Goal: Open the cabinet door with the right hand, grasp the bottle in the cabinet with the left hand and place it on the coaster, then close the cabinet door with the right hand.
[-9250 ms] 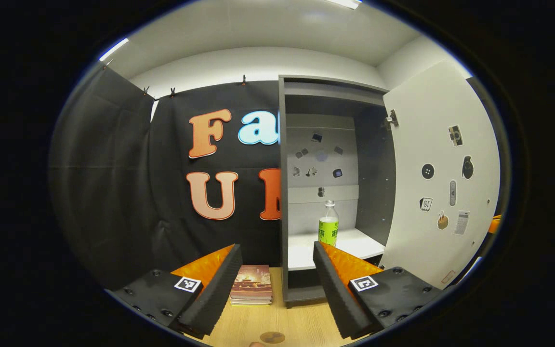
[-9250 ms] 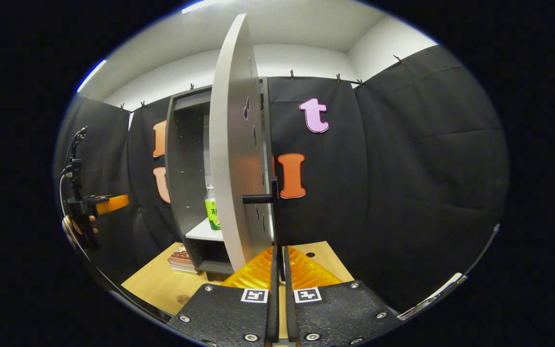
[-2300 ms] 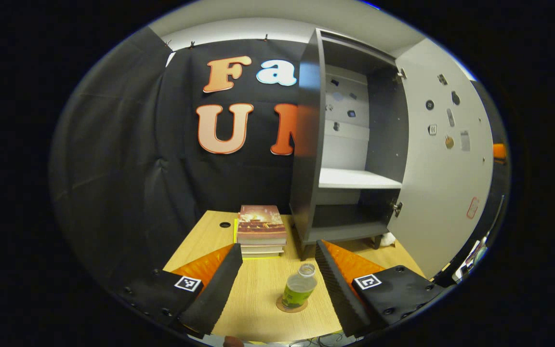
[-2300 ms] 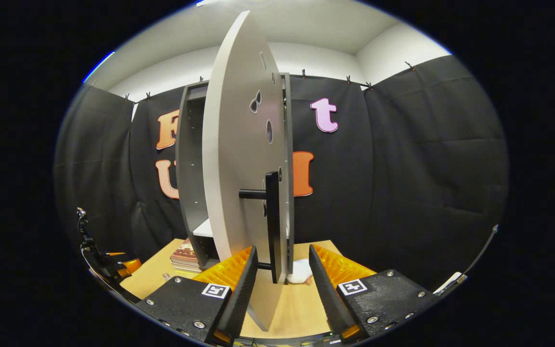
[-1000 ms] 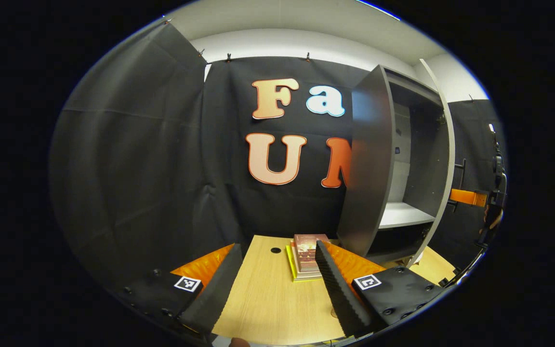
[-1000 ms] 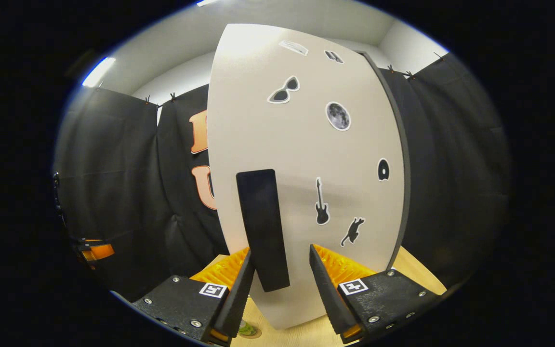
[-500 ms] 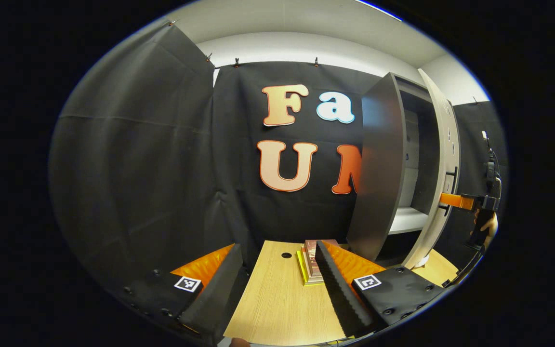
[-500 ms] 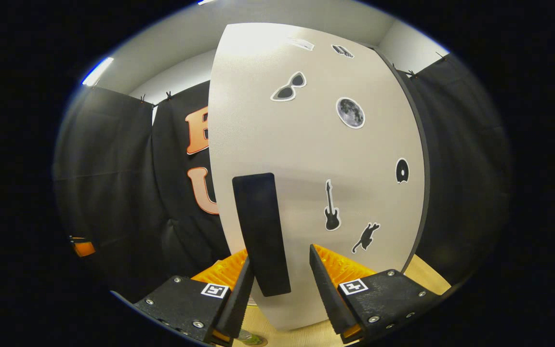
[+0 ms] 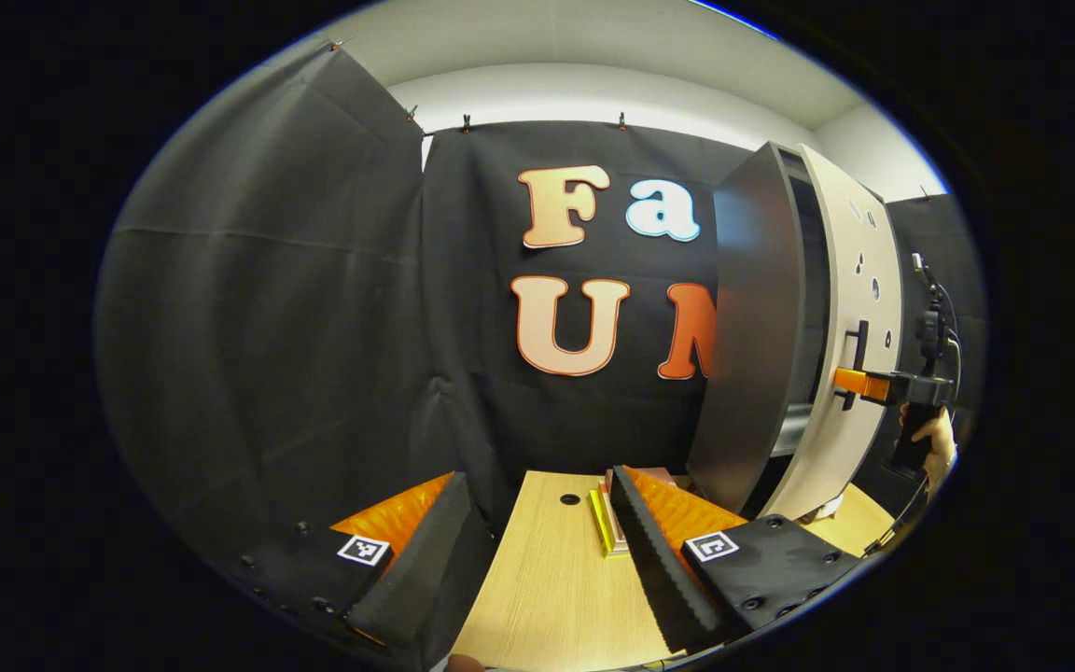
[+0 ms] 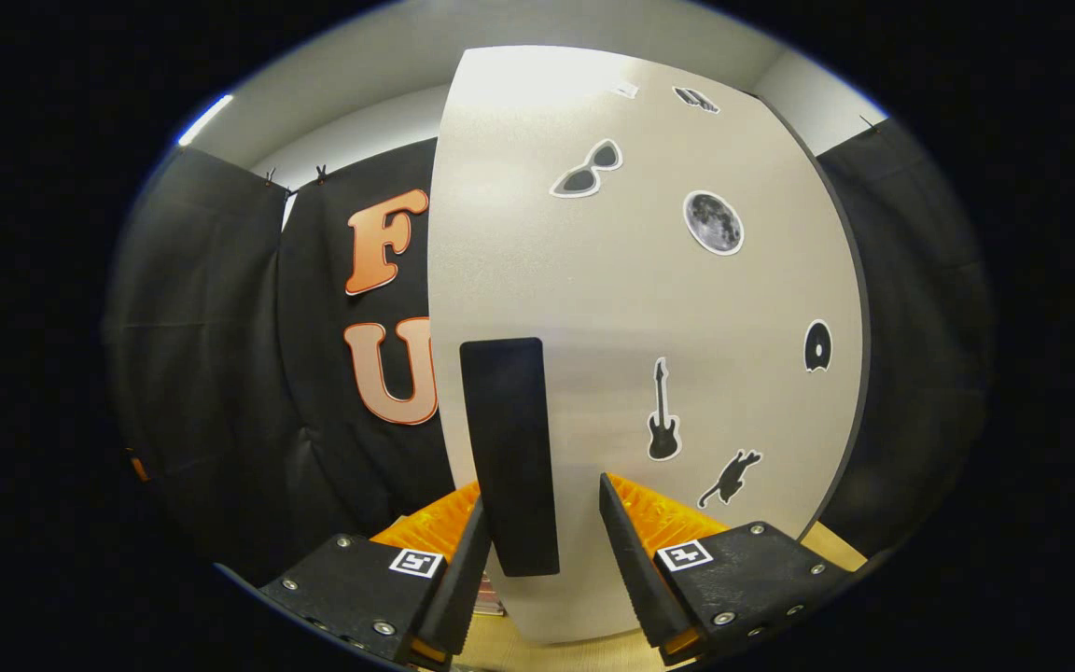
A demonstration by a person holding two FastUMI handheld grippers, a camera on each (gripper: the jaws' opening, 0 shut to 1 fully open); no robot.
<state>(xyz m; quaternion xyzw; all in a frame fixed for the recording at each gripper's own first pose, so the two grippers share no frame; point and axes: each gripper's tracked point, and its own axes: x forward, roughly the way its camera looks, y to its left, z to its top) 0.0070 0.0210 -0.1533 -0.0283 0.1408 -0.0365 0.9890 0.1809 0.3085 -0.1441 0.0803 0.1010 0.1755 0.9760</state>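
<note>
In the right gripper view the pale cabinet door (image 10: 649, 308), dotted with black stickers, stands close in front of me. Its black bar handle (image 10: 509, 448) hangs between the fingers of my right gripper (image 10: 542, 495), which is open; there is a gap on the handle's right side. In the left gripper view the grey cabinet (image 9: 747, 327) is at the right, and its door (image 9: 859, 280) leaves only a narrow gap. The right gripper (image 9: 859, 383), held by a hand (image 9: 934, 439), is at the door handle there. My left gripper (image 9: 537, 478) is open over the wooden table (image 9: 547, 579), holding nothing.
A small stack of books (image 9: 607, 523) lies on the table beside the cabinet's foot, behind my left gripper's right finger. A round hole (image 9: 570, 499) is in the tabletop near the back. Black cloth walls close in the left and rear.
The door has swung further towards the cabinet, so the gap is narrower than half a second ago. The left gripper's view has drifted left, and the cabinet sits farther right in it.
</note>
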